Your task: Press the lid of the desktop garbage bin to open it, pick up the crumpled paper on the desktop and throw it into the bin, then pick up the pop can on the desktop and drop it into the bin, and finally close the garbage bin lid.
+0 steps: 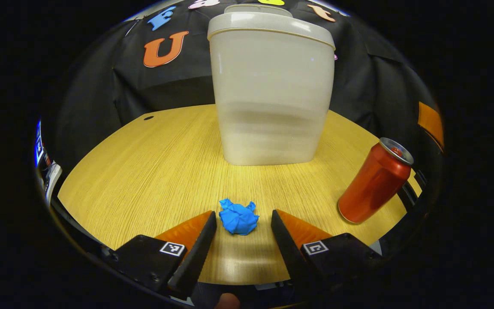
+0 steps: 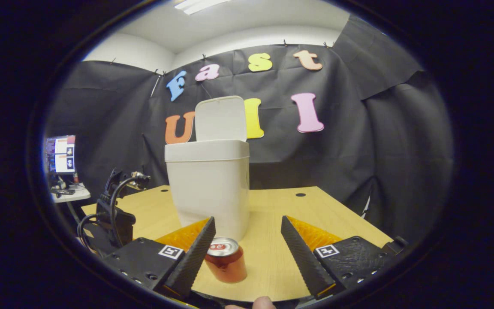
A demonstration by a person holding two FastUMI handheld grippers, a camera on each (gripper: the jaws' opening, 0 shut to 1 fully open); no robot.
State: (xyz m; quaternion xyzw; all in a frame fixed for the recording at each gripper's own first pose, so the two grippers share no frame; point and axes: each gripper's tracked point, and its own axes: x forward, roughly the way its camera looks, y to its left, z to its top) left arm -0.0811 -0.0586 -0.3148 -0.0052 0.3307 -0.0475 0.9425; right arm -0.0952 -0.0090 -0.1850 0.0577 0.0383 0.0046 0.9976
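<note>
While your left hand-held gripper (image 1: 243, 223) sits spread around crumpled paper (image 1: 238, 217), close centred: off-centre pinch flicks it across worktop (image 1: 144, 171). Right hand-held gripper (image 2: 245, 234) released, bin (image 2: 210, 189) lid up.

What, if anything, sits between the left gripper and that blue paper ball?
Nothing visible. The crumpled paper lies on bare table just ahead of the open left gripper. The bin stands farther back with its lid up, and the pop can stands off to one side.
</note>
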